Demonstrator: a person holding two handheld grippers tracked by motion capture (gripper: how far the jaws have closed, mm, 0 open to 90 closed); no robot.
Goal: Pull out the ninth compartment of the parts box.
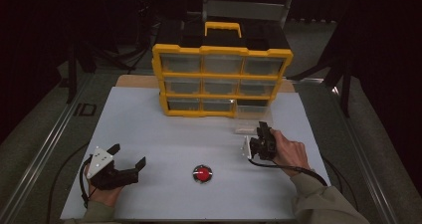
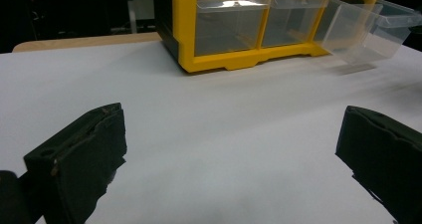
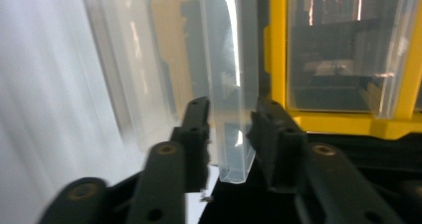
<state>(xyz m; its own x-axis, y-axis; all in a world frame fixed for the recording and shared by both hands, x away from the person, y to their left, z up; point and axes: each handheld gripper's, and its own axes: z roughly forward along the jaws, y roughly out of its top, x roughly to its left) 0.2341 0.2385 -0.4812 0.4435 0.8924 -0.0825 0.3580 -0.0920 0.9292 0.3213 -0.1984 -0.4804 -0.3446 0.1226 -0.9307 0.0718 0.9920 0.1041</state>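
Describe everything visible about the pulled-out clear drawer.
The clear drawer is a small see-through plastic bin, slid out from the bottom right slot of the yellow cabinet and reaching forward over the white table. It looks empty. In the left gripper view it tilts, front end lower. The right gripper has its black jaws on either side of the drawer's front wall, close to or touching it; full contact is unclear.

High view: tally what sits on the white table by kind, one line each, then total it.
Yellow drawer cabinet: 1
Clear drawers: 9, the bottom-right drawer pulled out
Red button: 1
Hand-held grippers: 2, left hand-held gripper and right hand-held gripper
Total: 13
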